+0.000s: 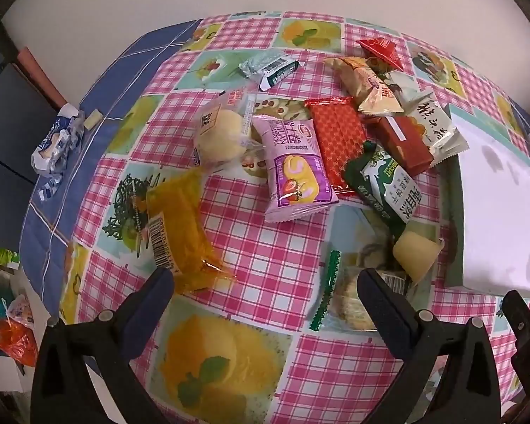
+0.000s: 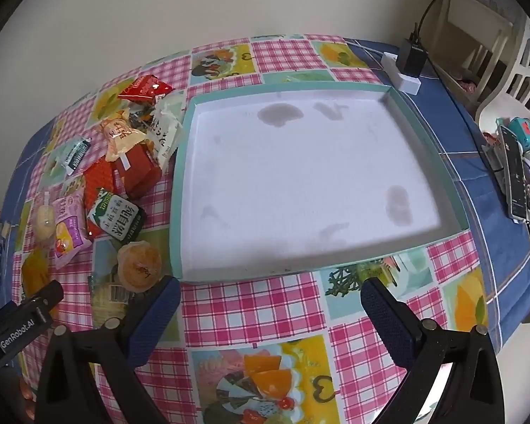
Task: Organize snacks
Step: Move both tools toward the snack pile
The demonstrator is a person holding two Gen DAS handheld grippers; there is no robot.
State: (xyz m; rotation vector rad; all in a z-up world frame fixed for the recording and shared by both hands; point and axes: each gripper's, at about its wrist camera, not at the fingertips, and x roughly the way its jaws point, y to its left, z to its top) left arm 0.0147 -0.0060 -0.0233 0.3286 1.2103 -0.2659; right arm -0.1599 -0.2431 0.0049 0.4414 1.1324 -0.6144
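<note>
The worktop point(image 2: 251, 304) is covered by a pink checked cloth with fruit pictures, laid over a blue cover. A shallow tray point(image 2: 182, 176) with a teal rim and a white floor is set toward the far right part of the cloth; nothing lies in it, and grey stains are seen on its floor.

The snacks are heaped on the cloth just left of the tray's left wall. In the left wrist view a pink roll-cake packet point(image 1: 296, 173) is seen near the middle of the worktop, with a red patterned wafer packet point(image 1: 339, 137) partly beneath its right side. A green biscuit packet point(image 1: 385, 183) overlaps the wafer's near end, and a red box point(image 1: 402, 141) lies just beyond it. A clear-wrapped pale bun point(image 1: 219, 134) lies left of the pink packet, and an orange packet with a barcode point(image 1: 183, 226) lies nearer the left edge. A silver-green packet point(image 1: 268, 67) lies toward the far edge, apart from the heap. A jelly cup point(image 2: 139, 265) stands near the tray's near left corner.

The left gripper point(image 1: 265, 282) is held over the cloth near the near edge, tilted steeply down, its jaws spread wide with nothing between them. The right gripper point(image 2: 270, 293) is held before the tray's near wall, its jaws likewise spread fully and empty.
</note>
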